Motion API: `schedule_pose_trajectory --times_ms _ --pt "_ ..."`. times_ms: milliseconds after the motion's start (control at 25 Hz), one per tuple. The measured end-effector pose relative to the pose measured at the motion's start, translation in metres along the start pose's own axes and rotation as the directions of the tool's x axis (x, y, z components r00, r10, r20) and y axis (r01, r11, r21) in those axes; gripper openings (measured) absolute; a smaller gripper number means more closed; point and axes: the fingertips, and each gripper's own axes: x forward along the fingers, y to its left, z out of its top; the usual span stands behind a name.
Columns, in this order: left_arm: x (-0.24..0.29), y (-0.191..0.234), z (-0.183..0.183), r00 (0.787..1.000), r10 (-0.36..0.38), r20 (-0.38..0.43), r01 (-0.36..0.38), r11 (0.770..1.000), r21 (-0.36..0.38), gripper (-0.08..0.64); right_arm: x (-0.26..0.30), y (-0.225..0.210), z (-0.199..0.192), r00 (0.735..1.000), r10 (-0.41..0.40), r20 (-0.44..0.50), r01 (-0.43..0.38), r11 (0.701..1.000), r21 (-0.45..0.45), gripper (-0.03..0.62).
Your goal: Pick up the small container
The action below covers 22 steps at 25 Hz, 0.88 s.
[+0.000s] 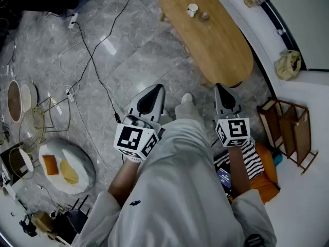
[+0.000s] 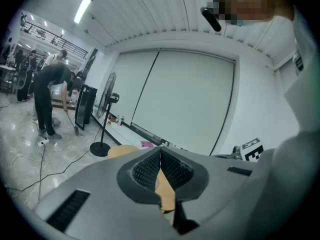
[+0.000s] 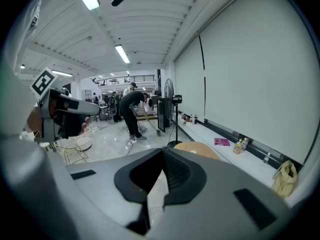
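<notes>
A small white container (image 1: 192,9) stands on the far end of an oval wooden table (image 1: 216,45), with a smaller brown object (image 1: 204,16) beside it. Both grippers are held low over the person's lap, well short of the table. The left gripper (image 1: 156,87) points toward the floor in front of the table, jaws shut with nothing between them. The right gripper (image 1: 220,87) sits near the table's near end, also shut and empty. The table top (image 2: 122,151) shows past the left gripper (image 2: 160,153). Beyond the right gripper (image 3: 162,155) lies the same table (image 3: 197,148).
Cables (image 1: 92,60) run across the marble floor left of the table. A wire basket (image 1: 32,130) and a round white tray (image 1: 77,176) lie at the left. A wooden rack (image 1: 288,133) and a bag (image 1: 288,63) sit at the right. A person (image 2: 50,99) sweeps farther off.
</notes>
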Motion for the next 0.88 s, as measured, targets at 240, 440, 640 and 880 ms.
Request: schedule_pose_trajectory --times_ms 240,440,640,880 --pt "-0.004 -0.019 0.012 0.999 0.021 0.043 -0.021 1.0 0.001 0.02 -0.034 -0.004 0.03 0.998 0.004 0.07 -0.007 0.999 0.042 0.003" --pt "0.006 -0.043 0.019 0.998 0.036 0.06 -0.037 0.999 0.023 0.02 -0.05 -0.024 0.04 0.995 0.017 0.102 -0.023 0.998 0.056 0.003" --pt "0.018 -0.07 0.019 0.996 0.045 0.073 -0.048 0.998 0.045 0.02 -0.062 -0.048 0.041 0.99 0.035 0.137 -0.046 0.996 0.077 0.003" --pt "0.04 -0.091 0.005 0.997 0.047 0.056 -0.05 0.998 0.048 0.02 -0.066 -0.074 0.033 0.99 0.028 0.141 -0.035 0.998 0.049 0.006"
